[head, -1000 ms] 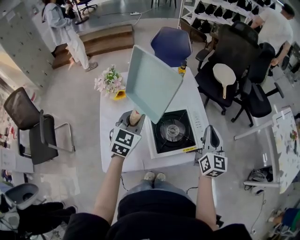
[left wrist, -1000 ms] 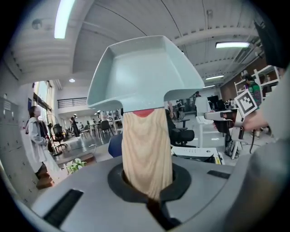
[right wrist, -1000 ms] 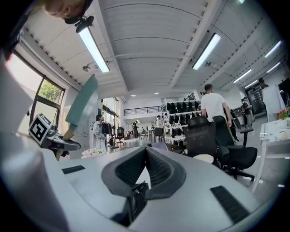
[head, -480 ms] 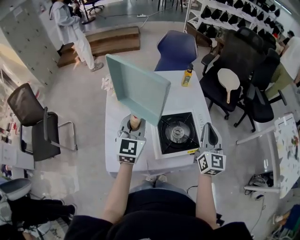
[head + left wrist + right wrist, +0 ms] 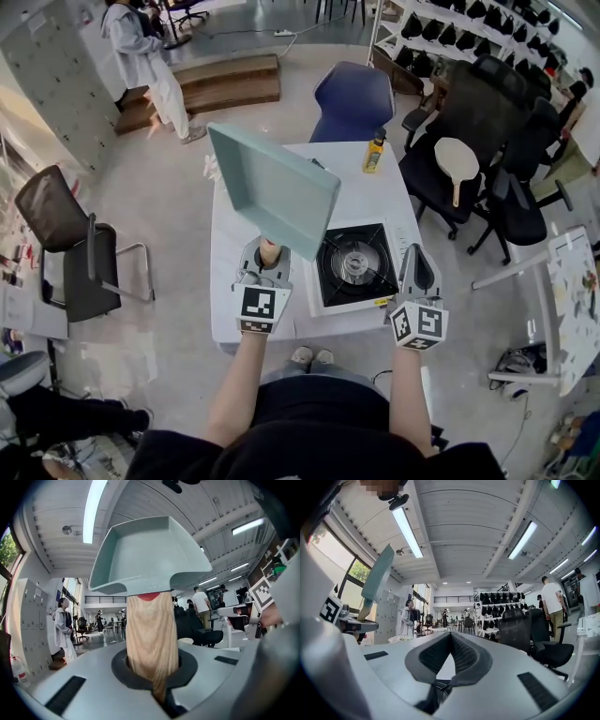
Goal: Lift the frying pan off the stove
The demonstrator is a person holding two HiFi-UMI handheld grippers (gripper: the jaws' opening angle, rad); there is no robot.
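A square pale green frying pan [image 5: 272, 187] hangs tilted in the air above the white table, left of the stove [image 5: 354, 265]. My left gripper [image 5: 265, 262] is shut on the pan's wooden handle [image 5: 269, 251]. In the left gripper view the handle [image 5: 152, 639] rises from between the jaws to the pan's underside [image 5: 150, 555]. The stove's round burner is bare. My right gripper [image 5: 419, 272] hovers at the stove's front right corner, shut and holding nothing. In the right gripper view the jaws [image 5: 450, 644] meet, and the pan [image 5: 377, 581] shows edge-on at the left.
A yellow bottle [image 5: 374, 152] stands at the table's far right, and a flower bunch [image 5: 212, 167] peeks out behind the pan. A blue chair [image 5: 354, 98] sits beyond the table [image 5: 225, 281], black chairs [image 5: 473, 103] to its right. A person [image 5: 141, 56] stands far back left.
The pan and my left gripper have drifted to the left, away from the stove, and the flowers are now mostly hidden behind the pan. My right gripper has hardly moved.
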